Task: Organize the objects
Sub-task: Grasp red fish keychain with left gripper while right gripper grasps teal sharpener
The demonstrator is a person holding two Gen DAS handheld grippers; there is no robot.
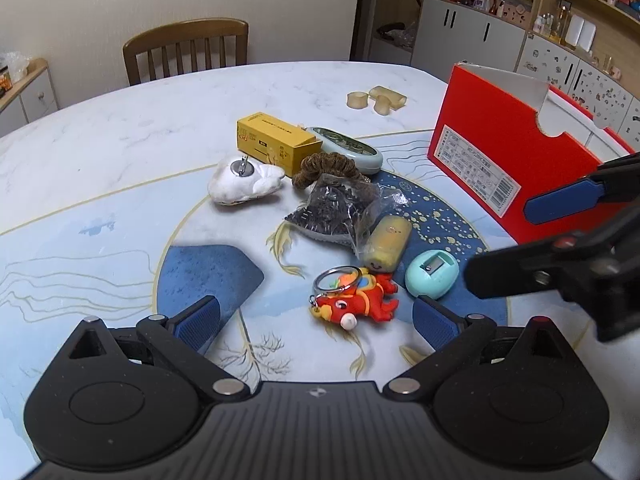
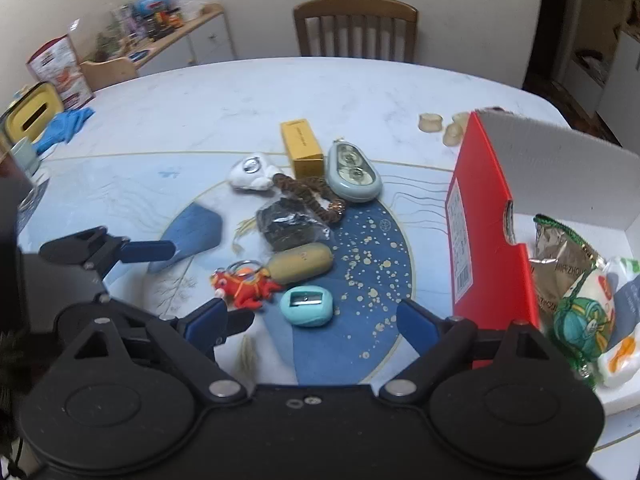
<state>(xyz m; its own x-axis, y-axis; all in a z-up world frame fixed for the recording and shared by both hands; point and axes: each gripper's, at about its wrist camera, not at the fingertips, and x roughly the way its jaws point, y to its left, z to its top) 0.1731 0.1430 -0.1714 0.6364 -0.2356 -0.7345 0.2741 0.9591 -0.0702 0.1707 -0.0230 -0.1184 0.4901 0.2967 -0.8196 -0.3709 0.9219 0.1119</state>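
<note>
Left wrist view. Left claw (image 1: 316,316) released, jaws spread wide and empty, hanging just above the red fish keychain (image 1: 354,296), which lies on the counter (image 1: 120,140) between the pads. Likely the next pick. Loose items cluster mid-counter, apparently gathered for sorting: yellow carton (image 1: 276,140), white plush charm (image 1: 244,184), brown scrunchie (image 1: 328,166), grey-green oval case (image 1: 348,148), clear bag of dark bits (image 1: 334,212), tan capsule-shaped toy (image 1: 388,248), teal pencil sharpener (image 1: 432,274). Red shoebox (image 1: 488,160) stands at right, open side away; its end label carries a barcode and small print, unreadable. Carton print also too small. Right claw (image 1: 504,240) enters from the right edge.

Right wrist view. Right claw (image 2: 312,322) also released, nothing between its pads; the sharpener lies just ahead of the gap, untouched. The shoebox interior shows here: it serves as the collecting bin and already holds a foil snack packet (image 2: 564,260) and a green netted pouch (image 2: 584,320). The packet bears letters reading roughly "ZHONZ"; the rest is creased out of sight. The left claw shows at the left edge beside the keychain.

Judgement: sorting partly done; most items remain outside the box.
</note>
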